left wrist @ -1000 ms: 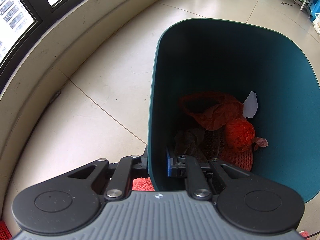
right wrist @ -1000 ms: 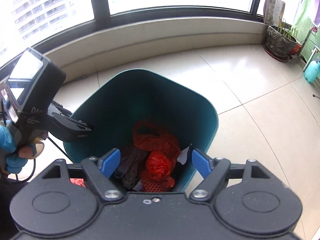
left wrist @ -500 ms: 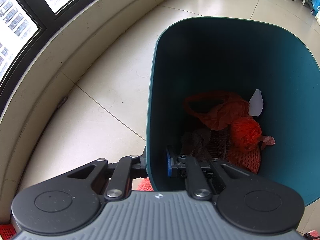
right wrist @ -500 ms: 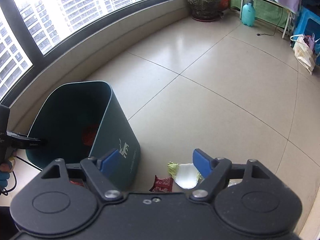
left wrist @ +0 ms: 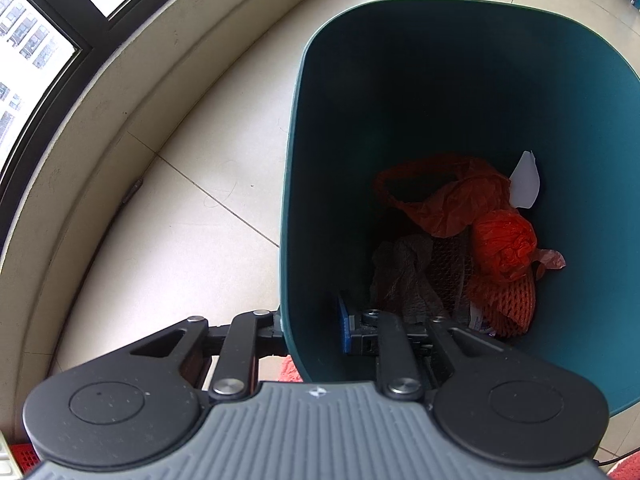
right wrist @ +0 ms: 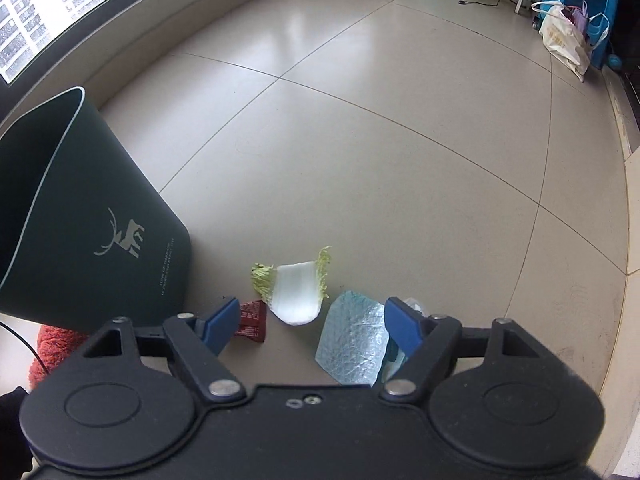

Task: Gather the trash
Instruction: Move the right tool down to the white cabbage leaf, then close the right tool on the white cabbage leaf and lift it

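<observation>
R claw (right wrist: 310, 322) now over floor scraps (right wrist: 298, 294), wide.

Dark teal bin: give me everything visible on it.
The dark teal plastic bin has a rounded-rectangular mouth, a paler rim and smooth walls that taper downward; a pale deer logo with small print marks one side. It stands on the tiled floor, tilted in both views. Inside lie orange bags, orange netting, a grey rag and white paper. The left hand-held gripper straddles its near wall.

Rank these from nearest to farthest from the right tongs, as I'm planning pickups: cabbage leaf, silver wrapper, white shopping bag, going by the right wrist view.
1. Silver wrapper: between the fingers of the right tongs, toward the right one.
2. Cabbage leaf: just beyond the fingertips, centre.
3. White shopping bag: far across the floor, upper right.
</observation>
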A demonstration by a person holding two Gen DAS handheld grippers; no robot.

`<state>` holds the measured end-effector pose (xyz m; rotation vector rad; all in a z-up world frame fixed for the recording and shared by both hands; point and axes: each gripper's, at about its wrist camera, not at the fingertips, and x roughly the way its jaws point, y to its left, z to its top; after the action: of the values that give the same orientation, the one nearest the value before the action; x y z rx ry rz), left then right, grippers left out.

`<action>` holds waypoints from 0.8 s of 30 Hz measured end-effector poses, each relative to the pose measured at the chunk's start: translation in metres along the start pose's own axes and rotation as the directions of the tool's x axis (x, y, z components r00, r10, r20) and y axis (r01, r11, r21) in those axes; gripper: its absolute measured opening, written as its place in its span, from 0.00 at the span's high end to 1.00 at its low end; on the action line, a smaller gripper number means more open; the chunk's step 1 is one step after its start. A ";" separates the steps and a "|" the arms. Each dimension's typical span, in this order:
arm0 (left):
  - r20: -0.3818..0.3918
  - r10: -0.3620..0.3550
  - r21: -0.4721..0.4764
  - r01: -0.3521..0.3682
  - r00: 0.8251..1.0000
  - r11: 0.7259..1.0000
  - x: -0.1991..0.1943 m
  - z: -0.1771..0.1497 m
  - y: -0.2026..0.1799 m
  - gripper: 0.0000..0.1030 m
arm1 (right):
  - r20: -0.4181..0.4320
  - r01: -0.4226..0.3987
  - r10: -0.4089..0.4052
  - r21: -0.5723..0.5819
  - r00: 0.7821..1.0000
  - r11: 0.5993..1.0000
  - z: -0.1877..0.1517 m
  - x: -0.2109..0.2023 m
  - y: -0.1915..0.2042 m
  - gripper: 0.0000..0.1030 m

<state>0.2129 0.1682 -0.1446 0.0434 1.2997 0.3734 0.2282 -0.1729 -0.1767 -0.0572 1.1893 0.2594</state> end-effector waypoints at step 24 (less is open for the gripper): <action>0.045 0.004 0.006 -0.004 0.999 1.000 -0.009 0.005 -0.002 0.80 | -0.130 0.083 -0.061 0.166 0.990 0.983 0.006 0.173 0.010 0.68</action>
<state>0.2158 0.1646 -0.1350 0.0590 1.2567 0.3703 0.2912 -0.1330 -0.3328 0.0342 1.3272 0.0897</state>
